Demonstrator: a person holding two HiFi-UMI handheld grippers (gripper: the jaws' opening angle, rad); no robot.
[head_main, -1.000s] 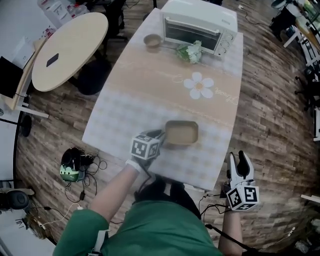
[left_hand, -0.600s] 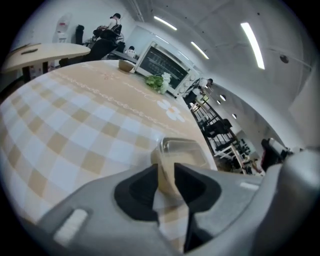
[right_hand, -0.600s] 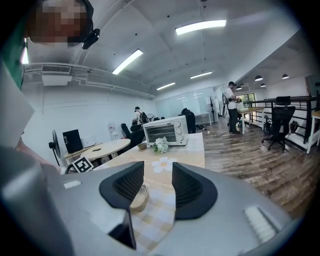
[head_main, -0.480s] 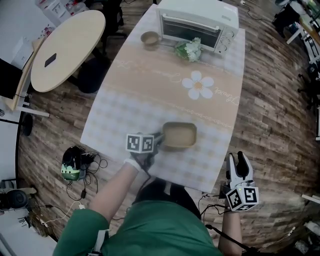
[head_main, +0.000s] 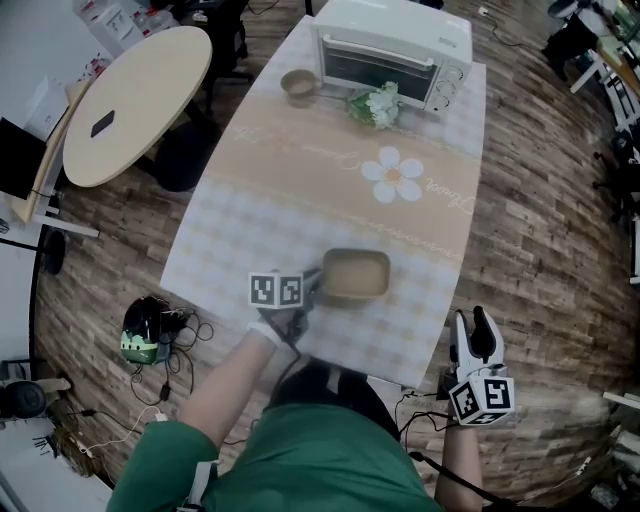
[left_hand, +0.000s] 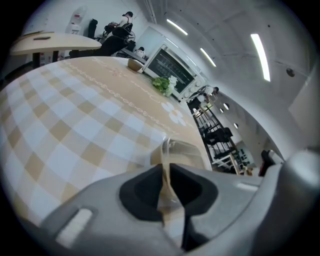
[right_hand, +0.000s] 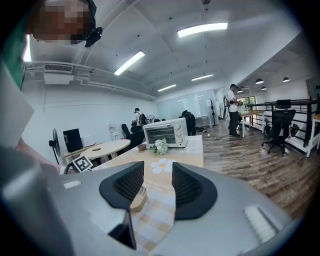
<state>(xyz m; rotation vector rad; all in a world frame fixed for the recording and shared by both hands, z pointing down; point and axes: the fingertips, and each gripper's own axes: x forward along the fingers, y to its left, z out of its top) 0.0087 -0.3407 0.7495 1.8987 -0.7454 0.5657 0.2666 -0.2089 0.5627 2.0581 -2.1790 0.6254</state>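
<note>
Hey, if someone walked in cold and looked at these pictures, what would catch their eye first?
The left claw stands out, clamped on the near rim of a tan tray on the checked table. At the table's far end sits a white toaster oven. The right claw hangs open and empty over the wooden floor, off the table's near right corner.

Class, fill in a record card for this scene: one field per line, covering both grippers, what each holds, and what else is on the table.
left gripper: jaws closed on the rim of the tan rectangular tray
tray position: on the checked tablecloth, near the person
right gripper: jaws apart, empty, held off the table over the wood floor
far end of table: toaster oven, small bowl, bunch of flowers
</note>
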